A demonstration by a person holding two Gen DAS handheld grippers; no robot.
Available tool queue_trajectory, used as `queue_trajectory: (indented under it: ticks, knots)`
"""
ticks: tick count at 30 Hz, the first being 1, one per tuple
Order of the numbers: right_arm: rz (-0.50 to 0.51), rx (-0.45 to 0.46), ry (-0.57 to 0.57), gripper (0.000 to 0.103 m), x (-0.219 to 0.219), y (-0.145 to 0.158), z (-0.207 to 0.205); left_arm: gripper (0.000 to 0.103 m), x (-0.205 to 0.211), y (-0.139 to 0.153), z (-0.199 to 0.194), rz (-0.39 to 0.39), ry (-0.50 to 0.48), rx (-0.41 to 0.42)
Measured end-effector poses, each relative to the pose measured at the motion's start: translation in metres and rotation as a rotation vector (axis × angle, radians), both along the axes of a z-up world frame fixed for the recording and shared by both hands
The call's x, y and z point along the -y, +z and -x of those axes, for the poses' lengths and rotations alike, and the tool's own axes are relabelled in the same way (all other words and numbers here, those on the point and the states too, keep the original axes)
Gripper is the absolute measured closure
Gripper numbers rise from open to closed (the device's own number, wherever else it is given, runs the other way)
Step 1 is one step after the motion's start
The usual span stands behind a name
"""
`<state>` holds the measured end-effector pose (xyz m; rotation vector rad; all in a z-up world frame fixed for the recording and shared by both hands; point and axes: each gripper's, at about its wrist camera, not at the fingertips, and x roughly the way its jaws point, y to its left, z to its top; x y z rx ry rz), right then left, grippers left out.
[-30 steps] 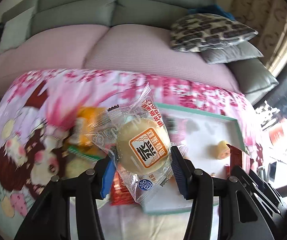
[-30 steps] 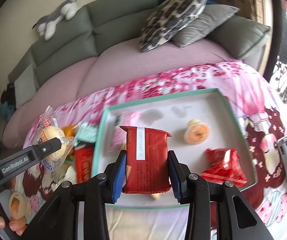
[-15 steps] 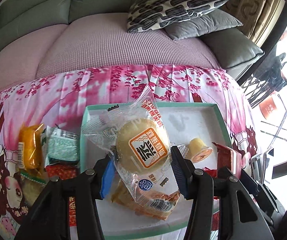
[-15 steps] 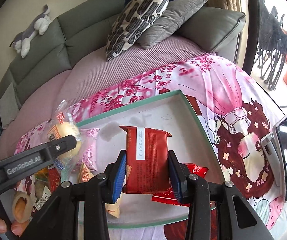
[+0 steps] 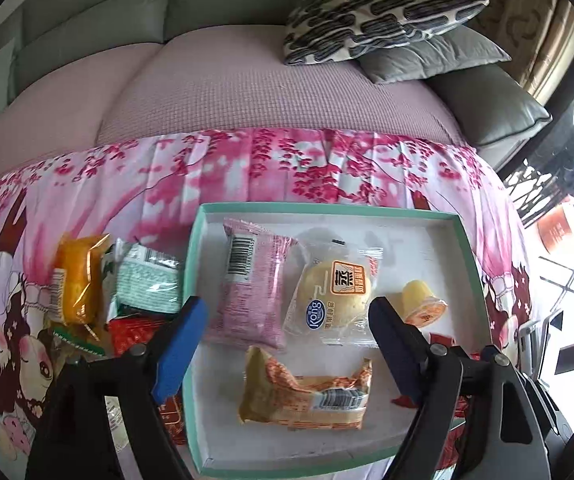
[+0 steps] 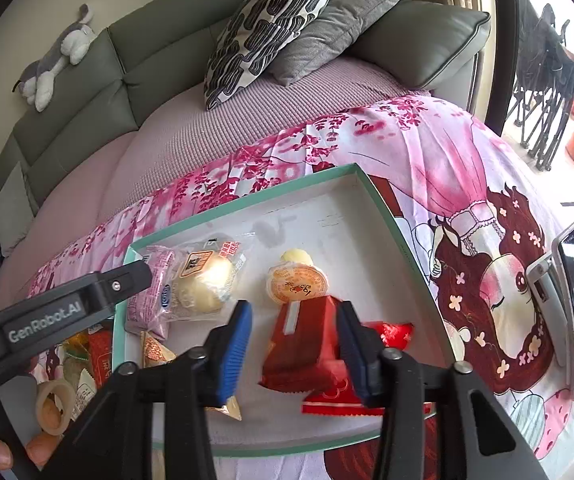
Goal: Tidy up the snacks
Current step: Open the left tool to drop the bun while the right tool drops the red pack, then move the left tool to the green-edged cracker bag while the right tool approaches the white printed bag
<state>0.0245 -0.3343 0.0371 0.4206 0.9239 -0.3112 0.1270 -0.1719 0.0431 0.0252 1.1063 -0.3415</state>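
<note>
Both grippers hang over the shallow white tray with a mint-green rim (image 5: pixel 463 232). Low in the left wrist view, the left gripper (image 5: pixel 287 344) has its blue-padded jaws spread wide, clasping nothing. Nearest it lies a crinkled orange-and-yellow snack packet (image 5: pixel 307 396); just beyond, at frame centre, the round yellow bun in clear plastic wrap (image 5: pixel 339 296) rests on the tray floor beside a pink foil packet (image 5: pixel 253 280), with a small yellow jelly cup (image 5: pixel 423 306) to the right. Left of the tray, on the pink cartoon-print cloth (image 5: pixel 247 168), sit an orange wrapped snack (image 5: pixel 77 280) and a pale green packet (image 5: pixel 147 284).

Low centre in the right wrist view, the right gripper (image 6: pixel 295 352) is parted too; the red foil packet (image 6: pixel 307 344) lies between its jaws on the tray, seemingly let go. Farthest back, upper frame, is a grey-green sofa (image 6: pixel 87 92) with patterned black-and-white cushion (image 6: pixel 263 24).
</note>
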Motion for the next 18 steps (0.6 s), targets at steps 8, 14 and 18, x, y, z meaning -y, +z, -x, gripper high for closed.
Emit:
queue_trajectory:
  ticks: [8,14,18]
  knots:
    - [0.016,-0.012,0.014,0.028,-0.003,-0.004,-0.003,0.01,-0.031,-0.003,0.002,-0.028,0.105,0.018]
    - [0.052,0.016,0.048,0.0,-0.015,-0.002,-0.005,0.004,-0.059,-0.014,0.01,-0.068,0.166,0.034]
    - [0.067,0.003,0.055,0.0,-0.02,-0.002,-0.007,0.004,-0.077,-0.017,0.015,-0.056,0.209,0.024]
